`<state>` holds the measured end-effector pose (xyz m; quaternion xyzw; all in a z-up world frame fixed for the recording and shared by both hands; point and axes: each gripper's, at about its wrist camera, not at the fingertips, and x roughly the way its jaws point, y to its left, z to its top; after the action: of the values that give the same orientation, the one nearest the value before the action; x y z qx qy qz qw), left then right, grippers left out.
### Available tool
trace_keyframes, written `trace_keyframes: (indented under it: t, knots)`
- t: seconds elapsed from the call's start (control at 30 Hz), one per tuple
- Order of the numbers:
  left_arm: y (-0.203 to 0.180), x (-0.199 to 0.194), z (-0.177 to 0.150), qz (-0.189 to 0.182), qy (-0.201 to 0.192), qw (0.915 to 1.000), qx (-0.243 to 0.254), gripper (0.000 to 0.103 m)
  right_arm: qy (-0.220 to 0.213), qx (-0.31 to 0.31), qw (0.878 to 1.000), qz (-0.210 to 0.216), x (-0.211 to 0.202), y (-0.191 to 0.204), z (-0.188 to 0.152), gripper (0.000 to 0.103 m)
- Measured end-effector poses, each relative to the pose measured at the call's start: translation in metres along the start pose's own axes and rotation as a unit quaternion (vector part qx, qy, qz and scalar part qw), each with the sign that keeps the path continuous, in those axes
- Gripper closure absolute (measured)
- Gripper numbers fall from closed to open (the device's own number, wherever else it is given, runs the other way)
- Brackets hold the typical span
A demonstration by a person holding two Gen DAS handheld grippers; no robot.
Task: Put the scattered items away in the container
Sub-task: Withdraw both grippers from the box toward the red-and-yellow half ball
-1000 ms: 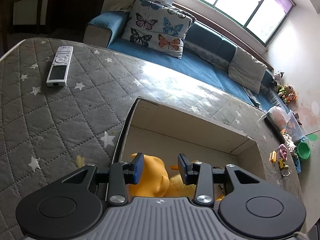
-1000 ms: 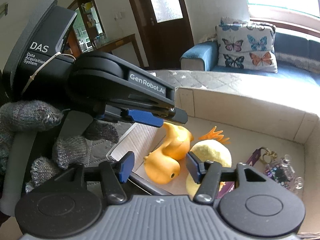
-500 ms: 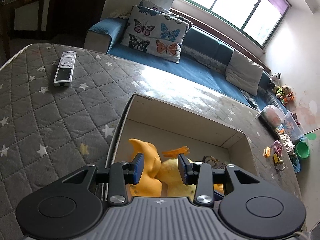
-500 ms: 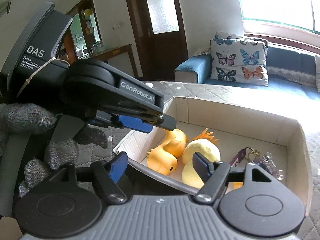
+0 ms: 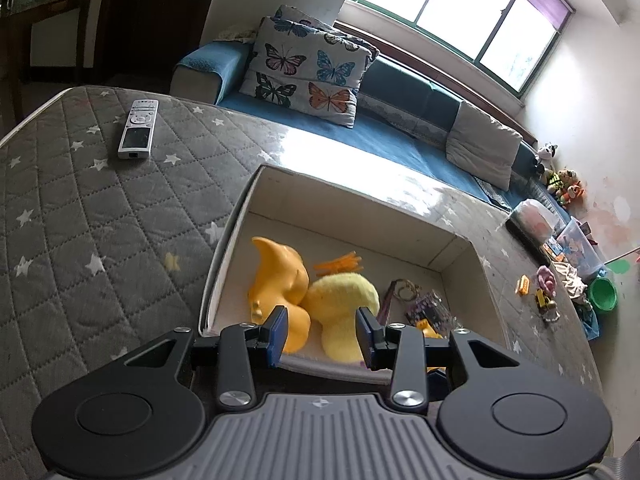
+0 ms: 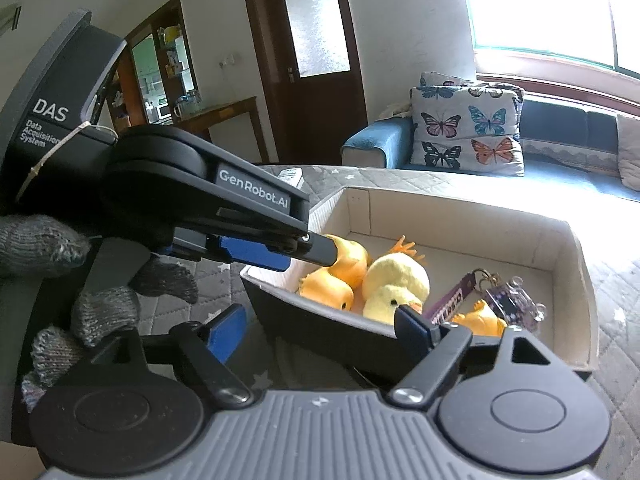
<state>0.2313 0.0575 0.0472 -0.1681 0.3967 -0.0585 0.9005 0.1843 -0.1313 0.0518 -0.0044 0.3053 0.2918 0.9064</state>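
Left gripper (image 5: 322,334) at bottom center of the left wrist view, jaws apart, nothing between them, hovering over the near wall of the box (image 5: 360,216). Right gripper (image 6: 320,328) in the lower half of the right wrist view, spread wide, also empty.

Box sits mid-frame on the gray star-quilted mat (image 5: 80,216). Inside: orange rubber duck (image 5: 280,280) at left, touching the yellow plush duck (image 5: 344,296); the blue finger pads cover the lower ends of both. Purple keychain (image 5: 424,304) right of the plush, details too small to read. A small orange figure (image 6: 480,322) shows in the right wrist view, half hidden behind the box's near wall and the right finger.

Remote (image 5: 138,128) lies upper left on the mat, outside the box, well apart from it. In the right wrist view, the left gripper's body blocks most of it.

Small toys (image 5: 540,292) at right frame edge, blurred, can't identify them.
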Motion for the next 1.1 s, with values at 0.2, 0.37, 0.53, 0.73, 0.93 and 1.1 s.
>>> trace_keyframes:
  t: [0.2,0.37,0.53,0.73,0.93,1.1]
  knots:
    - [0.0,-0.004,-0.014,0.001,0.003,1.0,-0.002,0.063,0.001,0.004,1.0,-0.004,-0.009,0.001,-0.011,0.018]
    - [0.001,-0.007,-0.025,0.003,0.007,1.0,-0.005,0.063,0.005,0.013,1.0,-0.002,-0.016,0.005,-0.023,0.017]
    - [0.001,-0.01,-0.037,0.004,0.011,0.9999,-0.005,0.063,0.01,0.014,1.0,-0.005,-0.021,0.006,-0.033,0.016]
    - [0.0,-0.012,-0.05,0.005,0.017,0.9998,-0.008,0.063,0.014,0.018,1.0,-0.008,-0.028,0.007,-0.044,0.012]
    - [-0.001,-0.014,-0.06,0.006,0.022,0.9997,-0.007,0.063,0.02,0.02,1.0,-0.011,-0.034,0.007,-0.054,0.011]
    - [-0.002,-0.014,-0.068,0.007,0.028,0.9996,-0.008,0.063,0.023,0.021,0.999,-0.013,-0.037,0.008,-0.061,0.011]
